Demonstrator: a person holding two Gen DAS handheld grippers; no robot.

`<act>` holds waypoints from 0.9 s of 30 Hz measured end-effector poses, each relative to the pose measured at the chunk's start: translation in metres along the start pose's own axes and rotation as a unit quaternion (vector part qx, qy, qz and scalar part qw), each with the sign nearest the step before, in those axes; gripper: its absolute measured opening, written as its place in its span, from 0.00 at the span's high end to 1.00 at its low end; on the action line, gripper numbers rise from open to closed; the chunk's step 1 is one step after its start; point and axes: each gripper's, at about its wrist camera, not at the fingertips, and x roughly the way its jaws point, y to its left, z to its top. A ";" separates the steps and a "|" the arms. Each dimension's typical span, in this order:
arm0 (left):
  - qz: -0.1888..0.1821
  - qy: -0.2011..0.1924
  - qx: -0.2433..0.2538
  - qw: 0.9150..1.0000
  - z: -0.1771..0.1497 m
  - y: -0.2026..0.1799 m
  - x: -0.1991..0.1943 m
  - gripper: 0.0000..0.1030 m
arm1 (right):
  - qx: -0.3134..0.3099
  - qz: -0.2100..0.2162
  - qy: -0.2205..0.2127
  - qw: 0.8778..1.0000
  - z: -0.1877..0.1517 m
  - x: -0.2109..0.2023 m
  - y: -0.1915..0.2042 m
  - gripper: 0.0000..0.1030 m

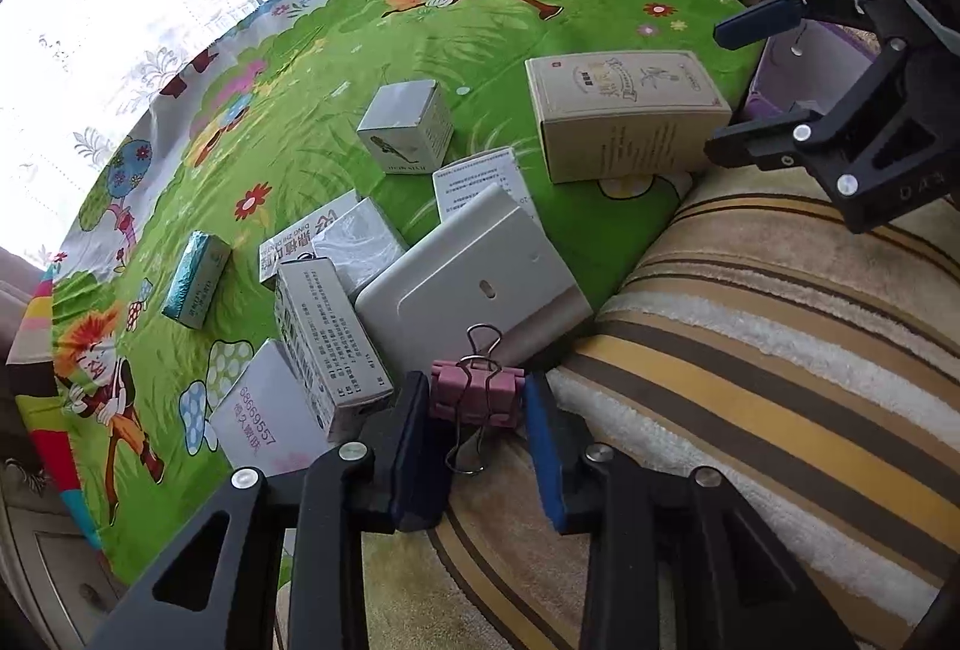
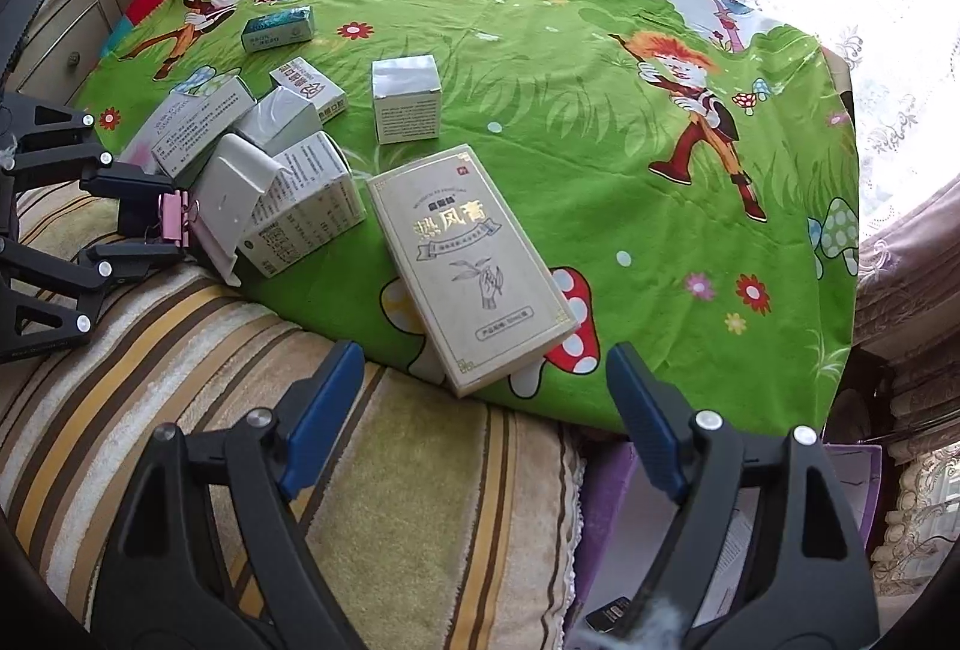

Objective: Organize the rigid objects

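My left gripper (image 1: 477, 410) is clamped on a small pink metal binder clip (image 1: 475, 393), its wire handles sticking out fore and aft between the blue pads, held over the edge where the striped beige-and-brown plush cushion (image 1: 750, 350) meets the green cartoon-print cloth (image 1: 336, 68). My right gripper (image 2: 486, 410) stands with its fingers wide apart, holding nothing, just short of a long flat beige cardboard box with gold lettering (image 2: 471, 260) lying on the cloth's near edge. Just beyond the clip a flat white plastic case (image 1: 468, 272) leans among a huddle of white printed cartons (image 1: 324, 338). A silver-grey cube box (image 1: 408, 125) and a teal foil-wrapped box (image 1: 197, 287) sit apart on the cloth. A purple open container (image 1: 798, 68) shows beside the right gripper.
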 end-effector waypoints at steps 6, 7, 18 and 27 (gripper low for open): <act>-0.038 -0.033 -0.044 0.998 -0.007 0.007 -0.021 0.67 | -0.008 0.002 0.006 1.000 0.011 0.012 0.000 0.17; -0.045 -0.039 -0.053 0.997 -0.008 0.009 -0.024 0.67 | -0.008 0.007 0.006 1.000 0.014 0.015 -0.001 0.17; -0.149 -0.125 -0.290 0.937 -0.037 0.063 -0.059 0.67 | 0.024 0.063 0.033 0.997 0.032 0.044 -0.007 0.29; -0.181 -0.138 -0.391 0.892 -0.054 0.071 -0.054 0.67 | 0.057 0.085 0.019 0.995 0.016 0.029 -0.012 0.46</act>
